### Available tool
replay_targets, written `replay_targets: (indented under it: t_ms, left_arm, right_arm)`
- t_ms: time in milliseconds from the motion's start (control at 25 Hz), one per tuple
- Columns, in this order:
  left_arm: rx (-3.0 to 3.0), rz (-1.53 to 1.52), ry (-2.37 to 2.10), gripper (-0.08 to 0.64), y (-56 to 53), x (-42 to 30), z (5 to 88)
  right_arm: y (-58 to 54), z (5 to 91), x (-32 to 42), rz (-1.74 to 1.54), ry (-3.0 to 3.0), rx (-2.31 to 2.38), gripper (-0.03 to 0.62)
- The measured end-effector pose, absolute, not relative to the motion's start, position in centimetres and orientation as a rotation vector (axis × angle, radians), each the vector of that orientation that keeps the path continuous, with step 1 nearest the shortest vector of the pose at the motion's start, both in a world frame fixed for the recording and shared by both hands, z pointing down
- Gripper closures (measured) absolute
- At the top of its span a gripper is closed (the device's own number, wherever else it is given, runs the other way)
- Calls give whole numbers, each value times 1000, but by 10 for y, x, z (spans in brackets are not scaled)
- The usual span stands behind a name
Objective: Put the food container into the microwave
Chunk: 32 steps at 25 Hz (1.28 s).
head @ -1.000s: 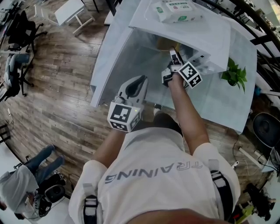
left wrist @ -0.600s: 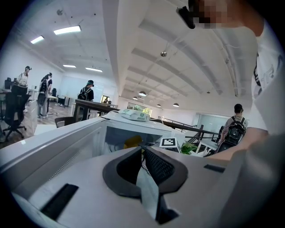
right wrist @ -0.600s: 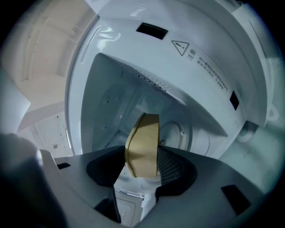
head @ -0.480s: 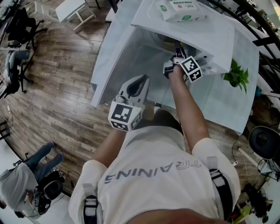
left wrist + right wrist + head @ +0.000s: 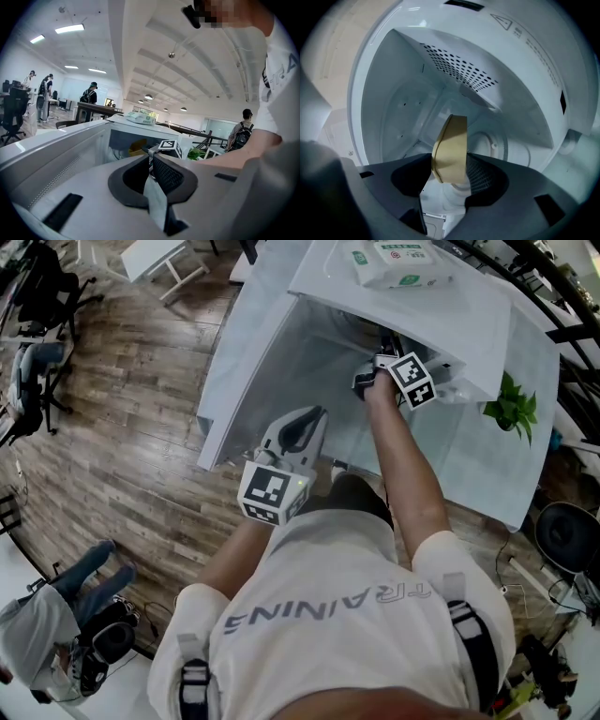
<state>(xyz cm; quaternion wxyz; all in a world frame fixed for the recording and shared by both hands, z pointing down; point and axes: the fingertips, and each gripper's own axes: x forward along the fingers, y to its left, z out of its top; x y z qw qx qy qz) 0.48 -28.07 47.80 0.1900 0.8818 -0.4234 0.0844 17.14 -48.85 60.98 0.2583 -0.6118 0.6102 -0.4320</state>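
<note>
**Placing the food container [image 5: 451,147]: in the microwave [image 5: 469,315], not yet set down**

Left gripper [image 5: 314,418] hangs back outside, jaws together, empty. Right gripper [image 5: 454,164] pinches the tan container by its rim, well inside the cavity. Next, by my read: lower it onto the cavity floor, then open the jaws.

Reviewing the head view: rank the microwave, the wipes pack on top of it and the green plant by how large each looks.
1. microwave: by far the largest.
2-3. wipes pack and green plant: they look close in size. The pack runs to the picture's top edge and the plant is loose leaves, so I leave them unranked.
</note>
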Motion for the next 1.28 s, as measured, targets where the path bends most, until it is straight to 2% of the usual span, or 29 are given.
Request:
replay_targets:
  t_ms: [120, 720, 1280]
  left_arm:
    - [2472, 224, -1183, 506, -282, 5, 477]
    - [2447, 171, -1172, 508, -284, -3, 473]
    - [2438, 150, -1162, 508, -277, -5, 471]
  right_arm:
    - [-491, 609, 173, -1172, 1638, -1652, 345]
    - [-494, 603, 143, -1115, 1974, -1709, 195]
    - [-466, 640, 127, -1100, 2492, -1975, 187]
